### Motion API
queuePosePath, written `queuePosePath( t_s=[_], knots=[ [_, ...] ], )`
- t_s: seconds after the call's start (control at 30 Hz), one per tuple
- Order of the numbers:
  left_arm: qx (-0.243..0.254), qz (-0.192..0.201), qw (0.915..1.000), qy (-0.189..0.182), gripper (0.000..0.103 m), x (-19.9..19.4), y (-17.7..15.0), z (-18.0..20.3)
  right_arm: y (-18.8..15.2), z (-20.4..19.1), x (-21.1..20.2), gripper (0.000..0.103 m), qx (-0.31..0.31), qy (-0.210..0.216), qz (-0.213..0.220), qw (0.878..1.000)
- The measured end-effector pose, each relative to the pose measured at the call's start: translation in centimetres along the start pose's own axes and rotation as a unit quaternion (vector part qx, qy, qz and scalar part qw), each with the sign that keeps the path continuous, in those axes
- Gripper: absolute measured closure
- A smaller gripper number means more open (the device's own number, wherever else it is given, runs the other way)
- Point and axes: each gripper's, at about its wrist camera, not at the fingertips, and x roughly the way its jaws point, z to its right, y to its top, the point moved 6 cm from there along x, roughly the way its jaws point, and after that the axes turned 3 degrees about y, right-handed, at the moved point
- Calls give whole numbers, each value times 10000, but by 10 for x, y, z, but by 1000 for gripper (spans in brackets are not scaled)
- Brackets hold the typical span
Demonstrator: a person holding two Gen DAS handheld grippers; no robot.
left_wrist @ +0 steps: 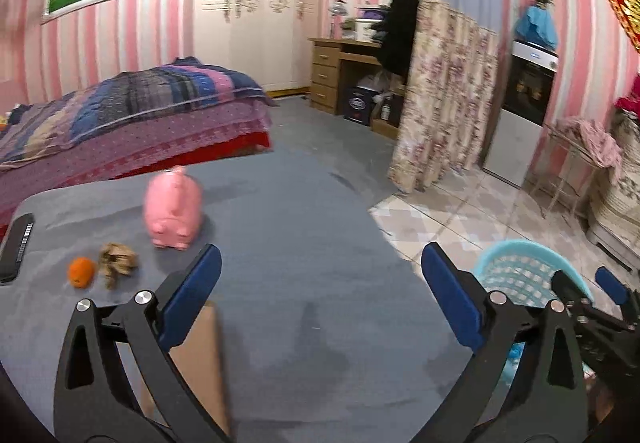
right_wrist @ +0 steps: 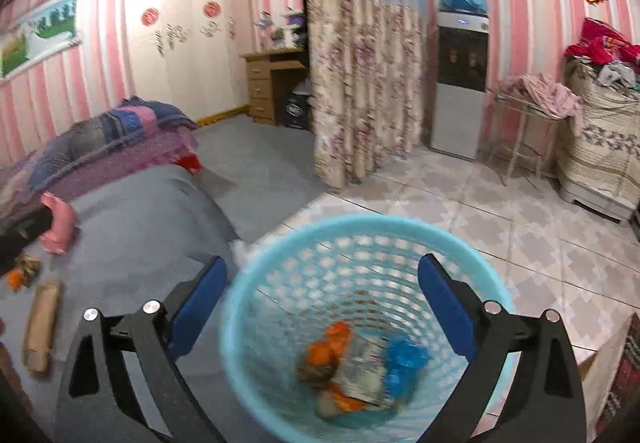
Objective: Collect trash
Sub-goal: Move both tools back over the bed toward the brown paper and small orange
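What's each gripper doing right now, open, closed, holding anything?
Left gripper: open, empty, over the grey table.
Right gripper: open, empty, above the blue basket.

Pink striped walls [left_wrist: 100, 43], white wardrobe [left_wrist: 256, 11], tiled floor [right_wrist: 500, 235]

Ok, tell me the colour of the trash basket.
Light blue, a plastic lattice trash basket; it shows best in the right wrist view.
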Motion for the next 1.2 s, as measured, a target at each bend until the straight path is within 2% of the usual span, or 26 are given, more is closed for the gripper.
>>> queuePosePath(
  t_s=[0.17,0.4,0.6,0.9,1.1,1.2],
  knots=[
    [-115,81,9992,372,6,-2,10,-44,3,-42,2,8,-135,450,59,9989],
    [-275,21,9971,702,6,1,14,-97,-4,-83,10,8,-340,665,-20,9972],
    [-359,45,9958,841,6,-4,14,-122,-7,-94,13,8,-230,780,20,9967],
    [-395,56,9940,1022,6,-10,14,-152,-11,-107,13,8,-383,764,0,9963],
    [-328,90,9922,1198,6,-13,15,-176,-12,-128,13,8,-511,961,-11,9941],
    [-462,59,9909,1262,6,-11,13,-193,-13,-139,12,8,-620,1050,5,9925]
  ],
)
